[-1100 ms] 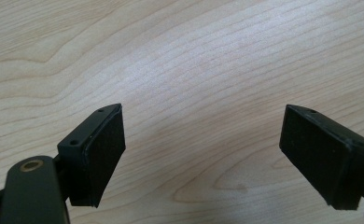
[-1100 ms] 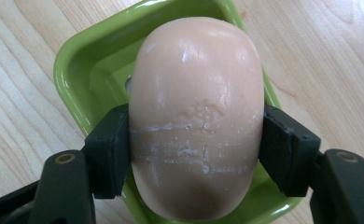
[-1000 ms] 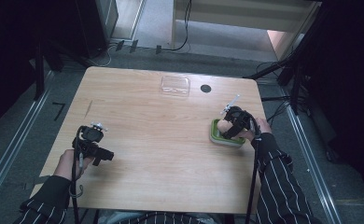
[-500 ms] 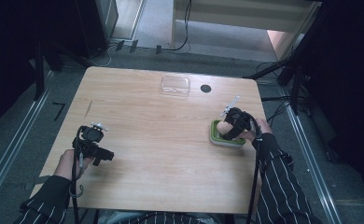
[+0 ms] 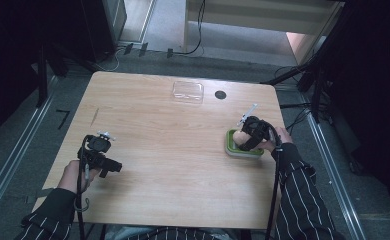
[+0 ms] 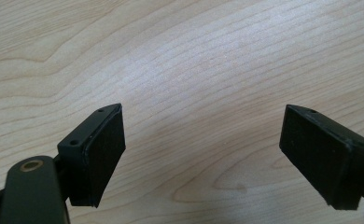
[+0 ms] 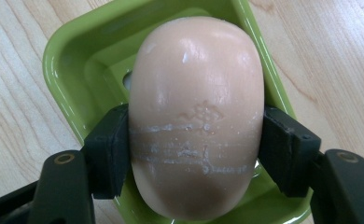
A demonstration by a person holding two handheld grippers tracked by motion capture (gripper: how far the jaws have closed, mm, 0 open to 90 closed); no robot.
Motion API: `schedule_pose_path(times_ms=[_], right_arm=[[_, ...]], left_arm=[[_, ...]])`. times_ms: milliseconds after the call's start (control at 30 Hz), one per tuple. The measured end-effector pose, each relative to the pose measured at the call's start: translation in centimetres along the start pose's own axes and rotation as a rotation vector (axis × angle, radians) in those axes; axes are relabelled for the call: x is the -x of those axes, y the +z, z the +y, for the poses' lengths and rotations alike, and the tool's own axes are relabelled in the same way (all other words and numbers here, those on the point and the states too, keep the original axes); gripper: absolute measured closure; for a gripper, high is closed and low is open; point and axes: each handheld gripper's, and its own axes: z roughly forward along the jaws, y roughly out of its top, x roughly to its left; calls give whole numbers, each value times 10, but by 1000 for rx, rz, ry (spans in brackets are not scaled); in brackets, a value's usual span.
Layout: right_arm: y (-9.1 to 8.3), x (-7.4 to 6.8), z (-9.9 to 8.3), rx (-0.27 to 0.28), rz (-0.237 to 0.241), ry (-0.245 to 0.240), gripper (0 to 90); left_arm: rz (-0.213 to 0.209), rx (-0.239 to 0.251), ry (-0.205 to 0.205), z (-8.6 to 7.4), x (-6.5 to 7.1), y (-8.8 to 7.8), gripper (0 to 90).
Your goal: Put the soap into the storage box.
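Observation:
A peach oval soap bar (image 7: pixel 196 116) lies between the two black pads of my right gripper (image 7: pixel 196 151), which is shut on its sides. Under the soap sits a green soap dish (image 7: pixel 73 70), at the table's right side in the high view (image 5: pixel 231 148), where my right gripper (image 5: pixel 248 137) hangs over it. My left gripper (image 5: pixel 114 167) rests low over the table's left front part. In the left gripper view its jaws stand wide apart, open, with bare wood between the pads (image 6: pixel 103 151).
A clear plastic lid or tray (image 5: pixel 188 92) lies near the table's far edge, with a small black round hole or cap (image 5: pixel 220 94) beside it. The wooden table (image 5: pixel 173 150) has dark floor and cables around it.
Almost nothing differs. The right gripper stays over the green dish with the soap, and the left hand holds still.

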Motion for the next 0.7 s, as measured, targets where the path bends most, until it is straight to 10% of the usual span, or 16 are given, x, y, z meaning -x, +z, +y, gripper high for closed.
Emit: schedule_pose_path(times_ms=[700], right_arm=[[0, -2, 2, -16, -16, 5, 319]], left_arm=[[4, 3, -1, -1, 0, 0, 148]])
